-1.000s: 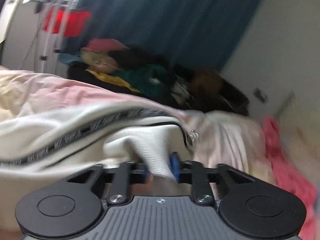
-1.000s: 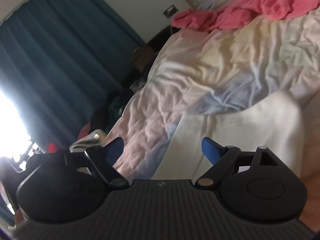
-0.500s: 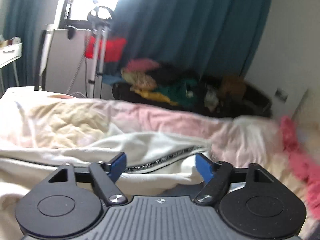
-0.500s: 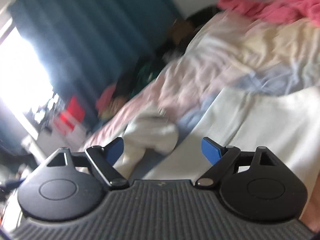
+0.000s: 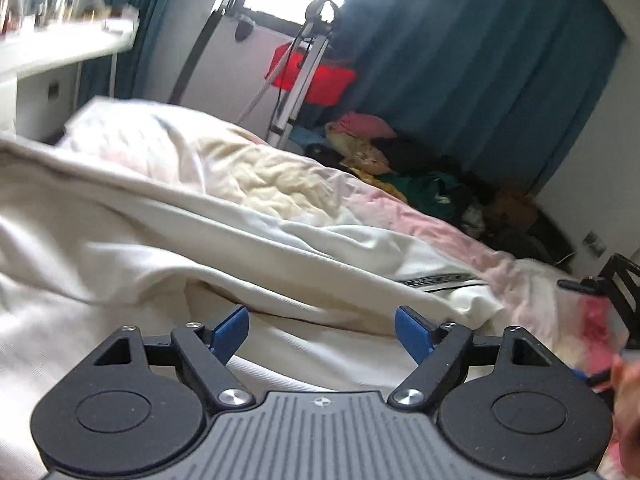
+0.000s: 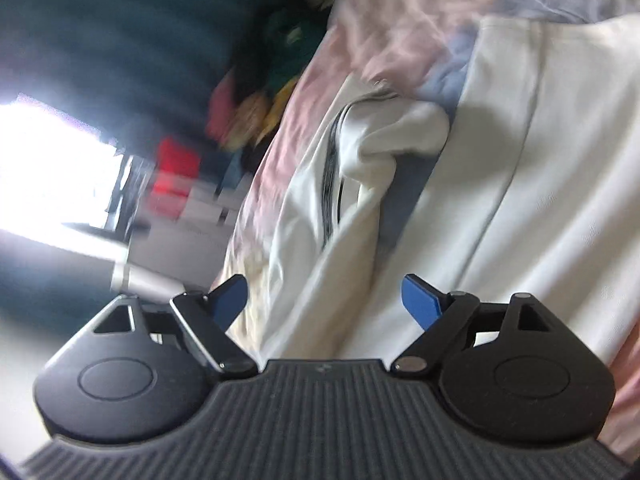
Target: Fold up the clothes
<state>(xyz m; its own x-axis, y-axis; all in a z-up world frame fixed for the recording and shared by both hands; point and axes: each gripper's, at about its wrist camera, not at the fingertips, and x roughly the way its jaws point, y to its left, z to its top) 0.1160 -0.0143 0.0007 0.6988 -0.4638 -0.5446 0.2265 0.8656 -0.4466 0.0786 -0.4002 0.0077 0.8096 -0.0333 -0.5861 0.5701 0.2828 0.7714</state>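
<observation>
Both grippers are released, holding nothing: the left gripper (image 5: 322, 330) hangs with blue fingers spread over the white garment (image 5: 168, 240), which lies rumpled across the near part of the bed (image 5: 420, 216). The right gripper (image 6: 324, 300) is spread wide too, above the same white garment (image 6: 540, 184), its black-trimmed edge bunched on the left. A clothes pile (image 5: 404, 168) sits far beyond the bed, below the teal curtain (image 5: 480, 80).

Left gripper (image 5: 321, 330): jaws spread wide, blue fingertips (image 5: 230, 328) well apart, nothing between them. Right gripper (image 6: 325, 300): jaws likewise spread wide, nothing clamped; its view is rolled steeply to one side.
</observation>
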